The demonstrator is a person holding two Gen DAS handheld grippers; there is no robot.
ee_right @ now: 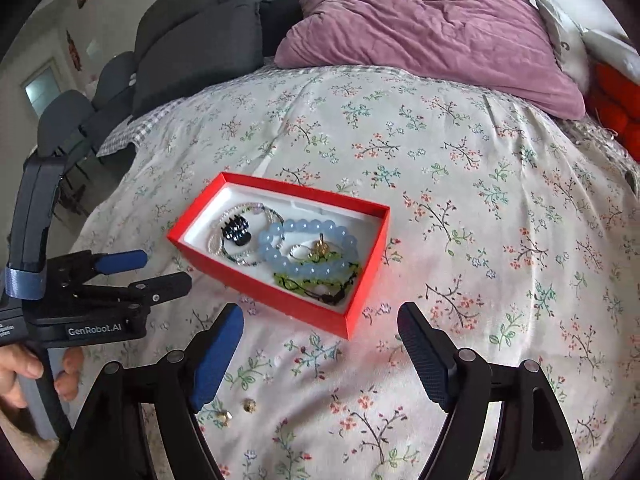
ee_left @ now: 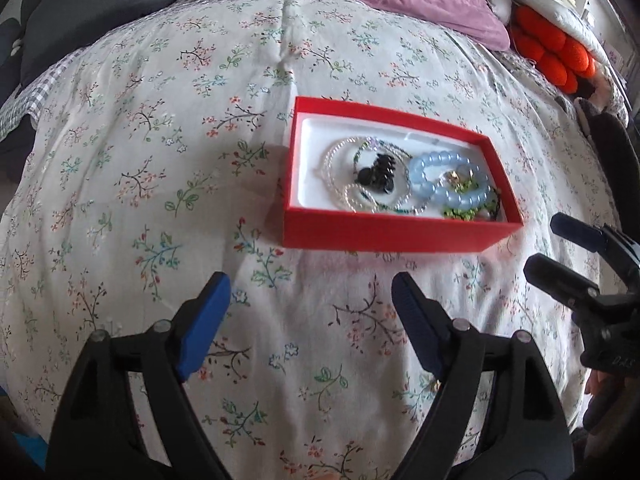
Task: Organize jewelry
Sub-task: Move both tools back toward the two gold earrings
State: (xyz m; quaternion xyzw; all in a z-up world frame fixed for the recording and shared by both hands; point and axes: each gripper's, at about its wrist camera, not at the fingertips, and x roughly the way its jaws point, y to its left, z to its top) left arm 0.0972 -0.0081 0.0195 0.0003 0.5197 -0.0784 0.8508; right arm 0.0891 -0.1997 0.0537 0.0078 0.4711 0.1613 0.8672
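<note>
A red box (ee_left: 384, 236) (ee_right: 280, 300) with a white lining lies on the floral bedspread. In it are a pale blue bead bracelet (ee_left: 430, 194) (ee_right: 304, 270), a clear bead necklace (ee_left: 340, 156), a black hair claw (ee_left: 376, 172) (ee_right: 237, 232), a green beaded piece (ee_right: 316, 280) and a gold charm (ee_right: 320, 246). Two small gold earrings (ee_right: 250, 405) lie on the cover just in front of the box. My left gripper (ee_left: 310, 284) (ee_right: 164, 270) hangs open before the box's near wall with nothing between its fingers. My right gripper (ee_right: 320, 314) (ee_left: 548, 246) is open too, at the box's near corner, and holds nothing.
A purple pillow (ee_right: 420, 28) lies at the head of the bed, with dark grey cushions (ee_right: 192, 52) to its left. An orange knitted item (ee_left: 556, 56) sits at the far right. A person's hand (ee_right: 24, 372) grips the left gripper's handle.
</note>
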